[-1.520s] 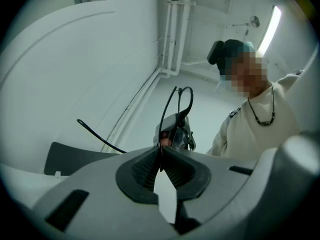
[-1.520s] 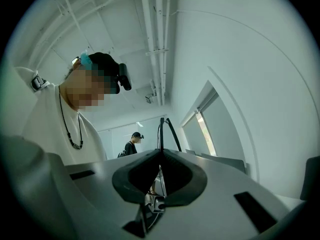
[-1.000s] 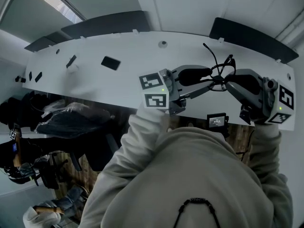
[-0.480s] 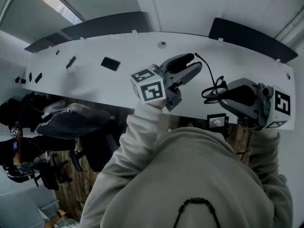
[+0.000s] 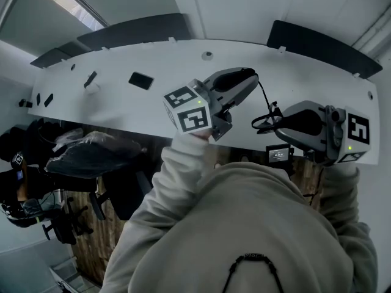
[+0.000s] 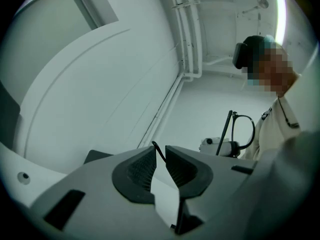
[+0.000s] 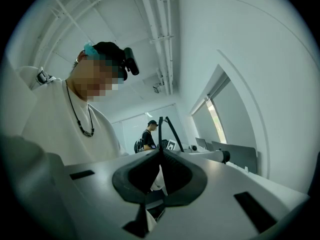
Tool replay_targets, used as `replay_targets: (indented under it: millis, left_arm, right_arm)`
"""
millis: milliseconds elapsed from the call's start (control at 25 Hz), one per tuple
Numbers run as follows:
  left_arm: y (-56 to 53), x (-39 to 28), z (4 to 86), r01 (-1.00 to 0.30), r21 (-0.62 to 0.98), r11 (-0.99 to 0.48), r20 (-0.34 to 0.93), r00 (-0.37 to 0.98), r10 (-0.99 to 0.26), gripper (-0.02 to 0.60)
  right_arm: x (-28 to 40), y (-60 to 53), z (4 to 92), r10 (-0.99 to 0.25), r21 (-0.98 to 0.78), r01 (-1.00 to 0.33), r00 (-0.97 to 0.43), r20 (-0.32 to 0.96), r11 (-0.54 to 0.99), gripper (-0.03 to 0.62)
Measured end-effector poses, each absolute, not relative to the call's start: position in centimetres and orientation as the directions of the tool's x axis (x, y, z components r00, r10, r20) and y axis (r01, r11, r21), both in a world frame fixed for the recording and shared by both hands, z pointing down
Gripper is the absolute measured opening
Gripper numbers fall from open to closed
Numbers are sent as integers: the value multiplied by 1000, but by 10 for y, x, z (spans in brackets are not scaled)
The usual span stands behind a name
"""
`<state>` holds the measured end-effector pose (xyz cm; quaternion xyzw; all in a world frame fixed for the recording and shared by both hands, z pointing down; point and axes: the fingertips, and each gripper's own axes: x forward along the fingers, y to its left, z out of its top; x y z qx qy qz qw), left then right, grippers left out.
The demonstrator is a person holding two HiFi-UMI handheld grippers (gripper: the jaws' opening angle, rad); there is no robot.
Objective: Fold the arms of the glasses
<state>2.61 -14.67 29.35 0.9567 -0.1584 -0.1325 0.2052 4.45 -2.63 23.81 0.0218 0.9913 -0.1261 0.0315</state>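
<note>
The black thin-framed glasses [image 5: 267,116] hang in the air above the white table [image 5: 122,105]. My right gripper [image 5: 280,122] is shut on their frame, which sticks up out of its jaws [image 7: 161,134] in the right gripper view. One arm of the glasses [image 5: 262,93] reaches up to my left gripper [image 5: 252,77]. In the left gripper view the arm's tip [image 6: 157,150] lies in the narrow gap of the left gripper [image 6: 158,155]. Its jaws have just been closing, but light still shows between the pads. The lens rim [image 6: 244,131] shows further off.
A small black object [image 5: 141,80] and a pale cup-like thing [image 5: 92,88] lie on the table's left part. A small dark device [image 5: 280,155] sits at the near edge under the right gripper. Dark panels [image 5: 140,29] line the far edge. A person [image 7: 146,136] stands far behind.
The left gripper left the glasses, swung up and to the left, and now has the end of one arm between its jaws. The right gripper has drifted left with the glasses.
</note>
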Motion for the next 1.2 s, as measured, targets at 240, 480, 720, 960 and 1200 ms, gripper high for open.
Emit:
replay_targets:
  millis: [240, 480, 720, 960, 1200]
  left_arm:
    - [-136, 32, 282, -257, 359, -897, -153, 932, -328, 46]
    - [-122, 41, 269, -221, 294, -930, -138, 953, -271, 31]
    - [-110, 45, 260, -171, 278, -945, -149, 965, -218, 20]
    - [-100, 52, 257, -123, 276, -953, -163, 971, -172, 20]
    - [-97, 52, 252, -96, 282, -955, -193, 969, -155, 20]
  right_arm:
    - [44, -28, 250, 30, -282, 37, -999, -30, 959, 38]
    - [44, -29, 261, 24, -329, 20, -1000, 8, 944, 38]
    - [48, -38, 270, 3, -387, -7, -1000, 27, 922, 38]
    - [49, -39, 275, -5, -423, -20, -999, 38, 906, 38]
    - [55, -43, 276, -16, -442, -27, -999, 30, 896, 38]
